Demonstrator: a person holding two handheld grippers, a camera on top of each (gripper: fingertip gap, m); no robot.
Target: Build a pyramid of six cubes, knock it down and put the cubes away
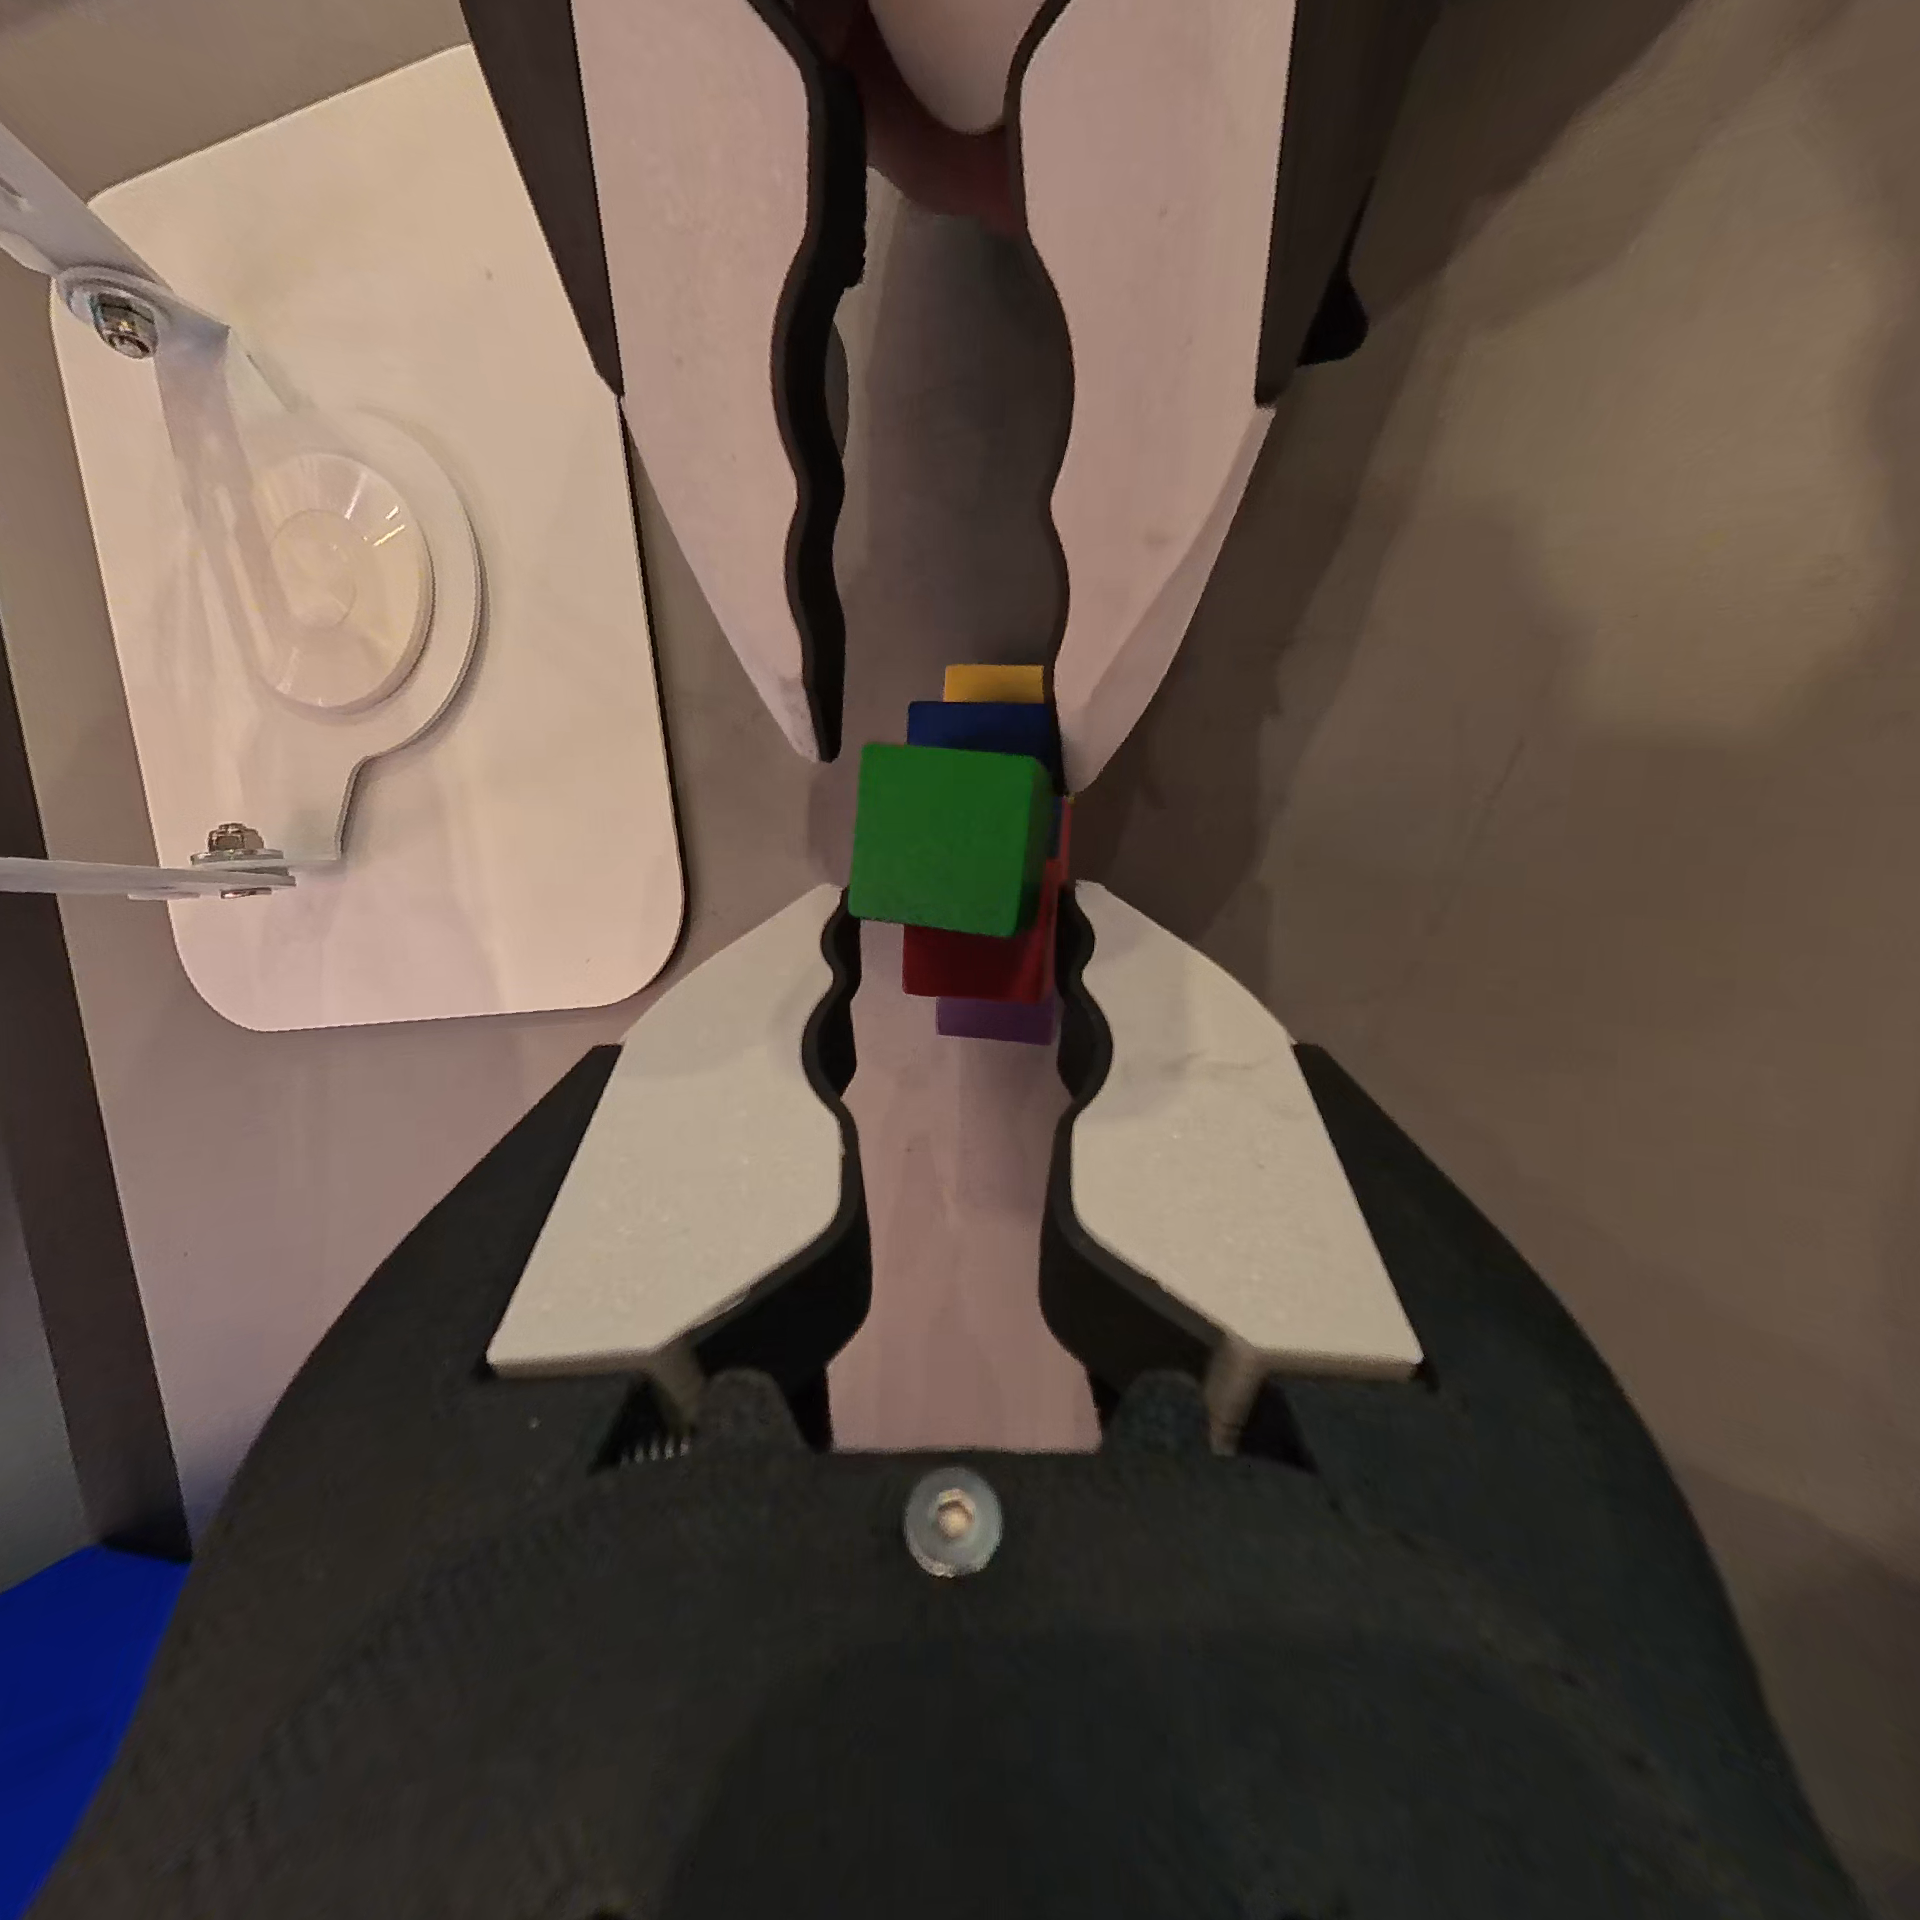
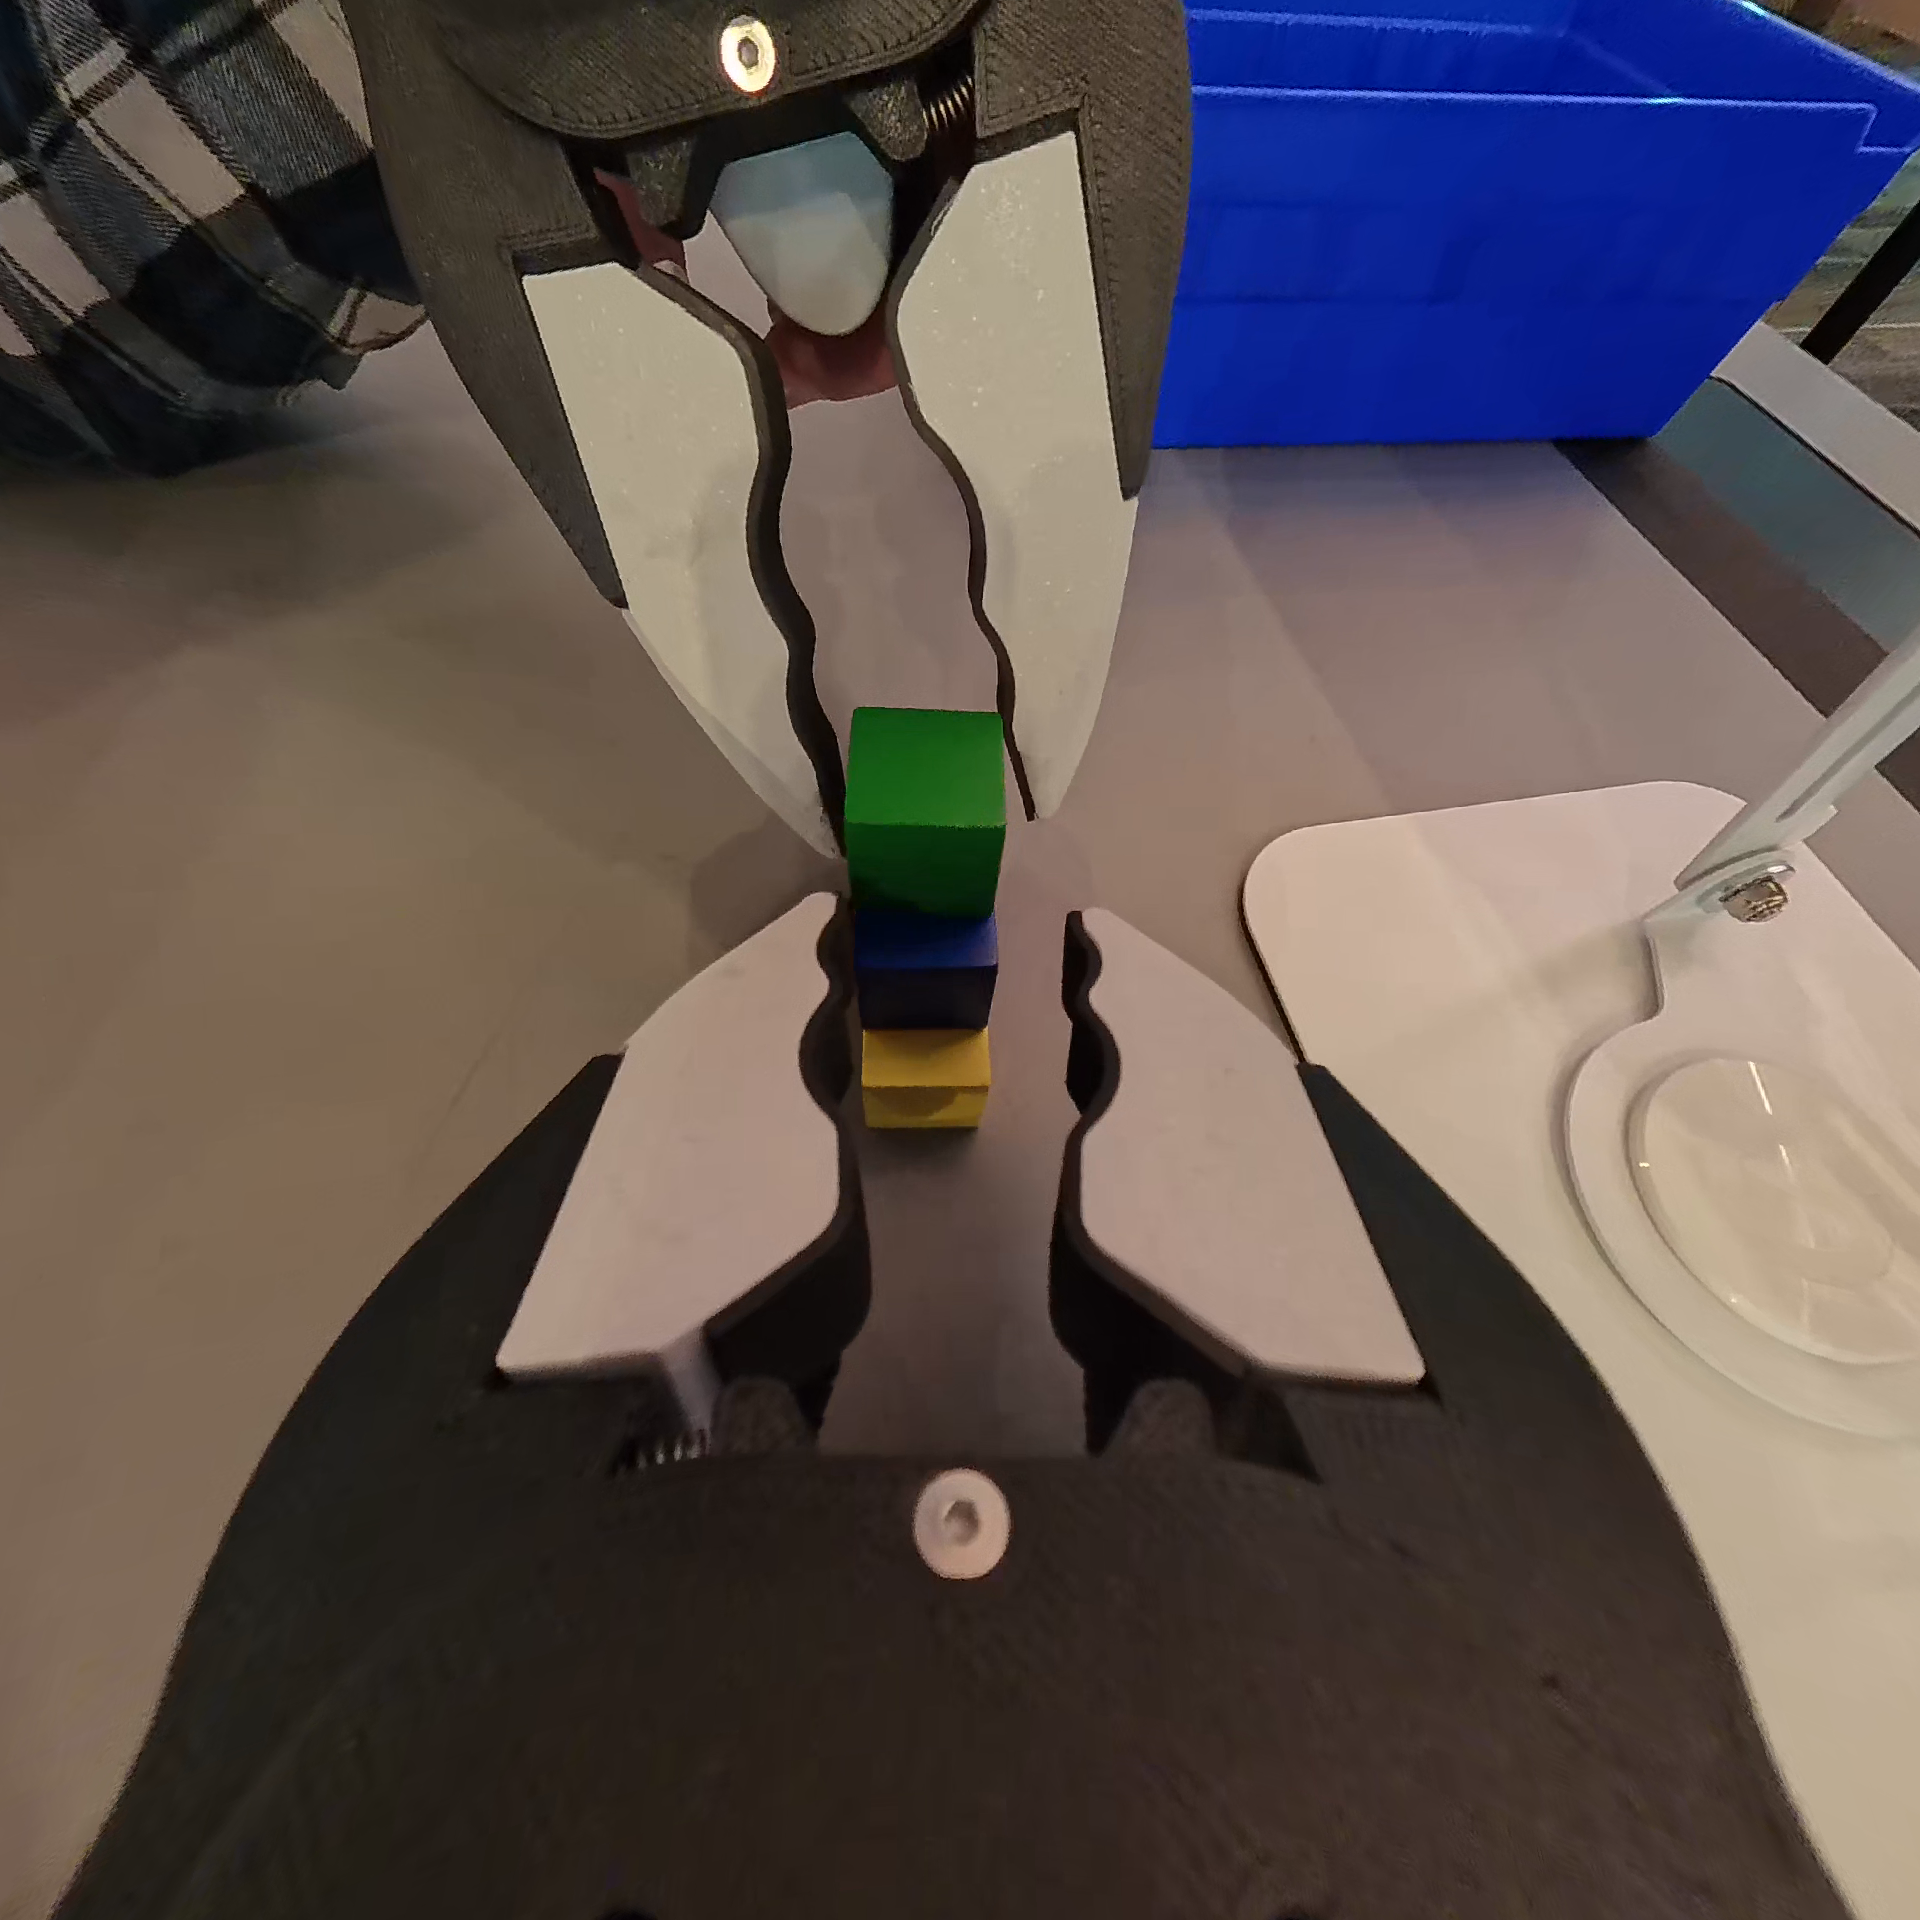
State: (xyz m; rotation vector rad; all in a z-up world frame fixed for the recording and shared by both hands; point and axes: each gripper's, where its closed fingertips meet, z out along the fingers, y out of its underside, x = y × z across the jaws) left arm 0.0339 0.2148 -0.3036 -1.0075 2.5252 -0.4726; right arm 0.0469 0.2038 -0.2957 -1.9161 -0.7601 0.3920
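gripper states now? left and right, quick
Left gripper: open, fingers flank the green cube atop the pyramid, not clamped on it.
Right gripper: open, nothing held; clear gap beside the blue cube.

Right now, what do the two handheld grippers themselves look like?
Both grippers match: the left gripper and right gripper have a black, rough-textured plastic body, a silver bolt at the centre, small springs near the finger roots, and broad white fingers edged with wavy black pads. A plaid sleeve shows behind the left one.
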